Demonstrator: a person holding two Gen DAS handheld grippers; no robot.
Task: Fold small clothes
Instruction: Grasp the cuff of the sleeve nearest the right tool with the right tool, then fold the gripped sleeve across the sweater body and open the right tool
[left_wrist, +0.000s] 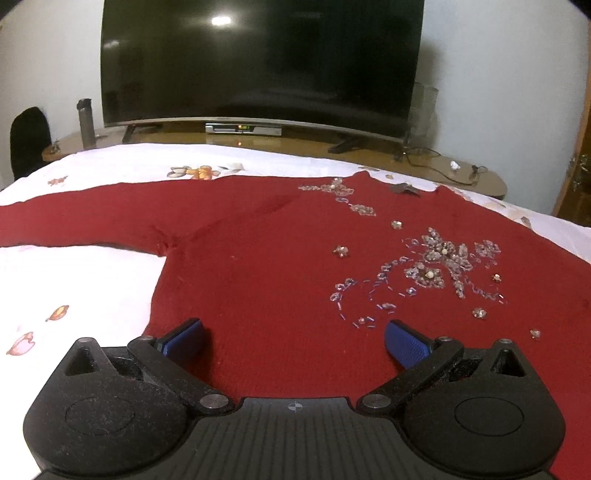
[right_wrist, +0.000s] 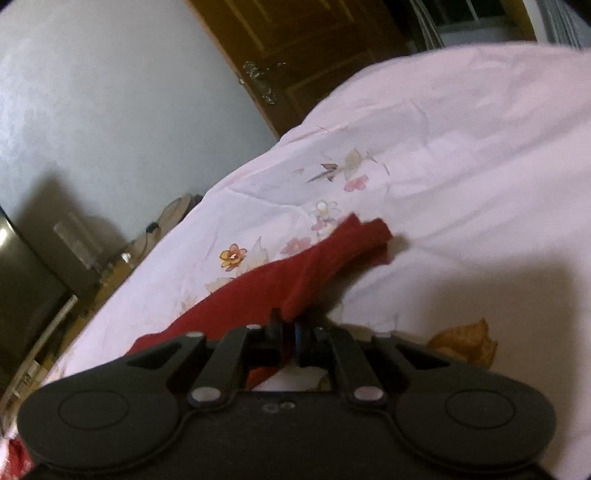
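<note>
A dark red sweater (left_wrist: 258, 266) with silver bead embroidery (left_wrist: 436, 266) lies spread flat on the white floral bedsheet (left_wrist: 74, 280). Its left sleeve (left_wrist: 74, 221) stretches out to the left. My left gripper (left_wrist: 295, 339) is open and empty, hovering low over the sweater's lower body, blue pads (left_wrist: 406, 345) wide apart. My right gripper (right_wrist: 290, 332) is shut on the sweater's other sleeve (right_wrist: 332, 254), which is lifted off the sheet (right_wrist: 461, 147), the cuff hanging ahead of the jaws.
A large dark TV (left_wrist: 258, 62) stands on a wooden cabinet (left_wrist: 424, 162) beyond the bed, with a set-top box (left_wrist: 243, 129) and a metal bottle (left_wrist: 85, 123). A wooden door (right_wrist: 295, 55) and wall are past the bed's right side.
</note>
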